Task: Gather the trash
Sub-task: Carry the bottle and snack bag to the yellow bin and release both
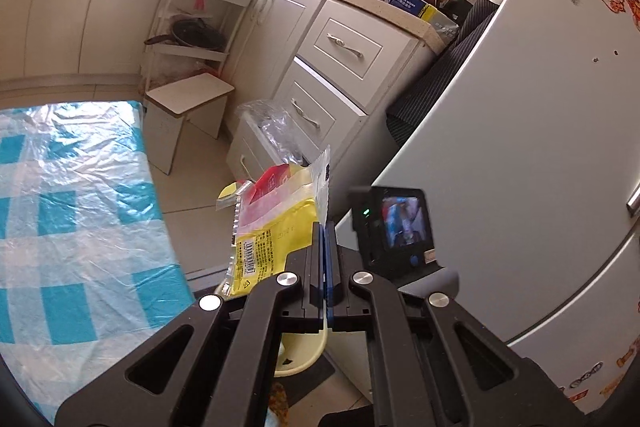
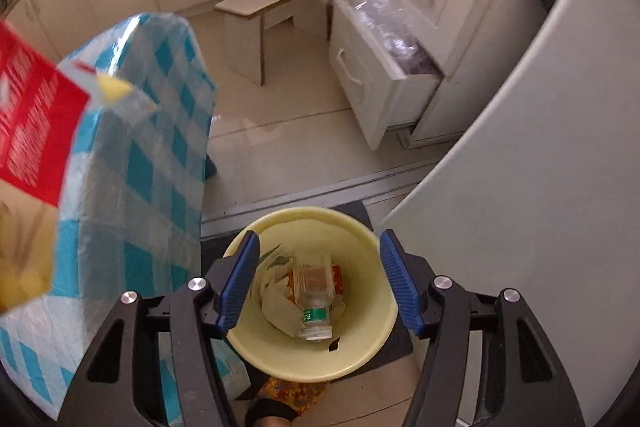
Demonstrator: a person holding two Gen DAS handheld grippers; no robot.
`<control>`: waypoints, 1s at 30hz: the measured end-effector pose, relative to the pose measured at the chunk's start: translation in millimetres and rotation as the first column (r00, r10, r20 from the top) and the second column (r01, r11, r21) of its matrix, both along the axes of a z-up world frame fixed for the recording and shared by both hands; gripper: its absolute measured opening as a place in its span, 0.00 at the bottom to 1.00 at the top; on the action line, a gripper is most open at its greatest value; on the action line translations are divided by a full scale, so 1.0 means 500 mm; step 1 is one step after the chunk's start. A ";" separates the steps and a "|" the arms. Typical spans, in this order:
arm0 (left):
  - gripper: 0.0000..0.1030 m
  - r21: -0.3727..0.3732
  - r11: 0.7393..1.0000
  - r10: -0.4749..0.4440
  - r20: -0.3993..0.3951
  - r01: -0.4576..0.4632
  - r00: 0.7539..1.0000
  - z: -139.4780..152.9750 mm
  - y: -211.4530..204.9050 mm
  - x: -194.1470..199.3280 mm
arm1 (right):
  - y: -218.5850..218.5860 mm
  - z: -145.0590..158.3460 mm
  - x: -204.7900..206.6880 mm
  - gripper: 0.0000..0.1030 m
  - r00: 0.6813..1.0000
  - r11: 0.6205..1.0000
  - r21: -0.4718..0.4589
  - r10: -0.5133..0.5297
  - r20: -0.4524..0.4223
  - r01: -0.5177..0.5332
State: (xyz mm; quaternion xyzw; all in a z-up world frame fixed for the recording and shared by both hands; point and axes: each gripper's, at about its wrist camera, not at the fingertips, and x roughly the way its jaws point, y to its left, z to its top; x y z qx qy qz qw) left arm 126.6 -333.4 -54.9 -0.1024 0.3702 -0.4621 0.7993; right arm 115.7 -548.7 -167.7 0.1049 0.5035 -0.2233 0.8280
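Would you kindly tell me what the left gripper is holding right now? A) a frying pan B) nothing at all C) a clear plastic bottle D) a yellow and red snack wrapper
D: the left gripper has its fingers shut on the yellow and red wrapper.

Tiled floor (image 2: 304, 147) with yellow bin (image 2: 372, 359) (on a dark mat (image 2: 400, 345)), white stool (image 2: 256, 23).
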 end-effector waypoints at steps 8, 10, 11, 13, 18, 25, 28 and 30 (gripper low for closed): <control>0.01 0.048 0.999 -0.005 -0.179 0.013 0.984 -0.138 -0.112 0.018 | -0.023 0.190 -0.122 0.82 0.875 0.986 -0.047 -0.123 0.468 0.163; 0.01 0.075 0.997 -0.006 -0.202 0.022 0.979 -0.169 -0.148 0.018 | -0.036 0.206 -0.125 0.82 0.845 0.986 -0.010 -0.138 0.517 0.167; 0.01 0.091 0.995 -0.008 -0.215 0.028 0.977 -0.186 -0.167 0.018 | -0.041 0.207 -0.130 0.82 0.834 0.986 0.016 -0.150 0.532 0.167; 0.01 0.120 0.992 -0.009 -0.241 0.039 0.971 -0.217 -0.200 0.020 | -0.053 0.204 -0.130 0.82 0.820 0.984 0.081 -0.175 0.545 0.157; 0.02 0.195 0.980 0.027 -0.302 0.034 0.953 -0.280 -0.247 0.031 | -0.069 0.193 -0.126 0.82 0.811 0.976 0.162 -0.209 0.547 0.142; 0.56 0.287 0.957 0.126 -0.271 -0.045 0.954 -0.284 -0.229 0.027 | -0.069 0.197 -0.126 0.82 0.808 0.974 0.169 -0.219 0.547 0.150; 0.71 0.317 0.946 0.129 -0.191 -0.064 0.973 -0.251 -0.211 0.010 | -0.068 0.199 -0.130 0.83 0.807 0.973 0.164 -0.229 0.545 0.165; 0.81 0.351 0.932 0.129 -0.102 -0.086 0.986 -0.221 -0.194 -0.008 | -0.065 0.202 -0.131 0.86 0.808 0.972 0.156 -0.233 0.541 0.176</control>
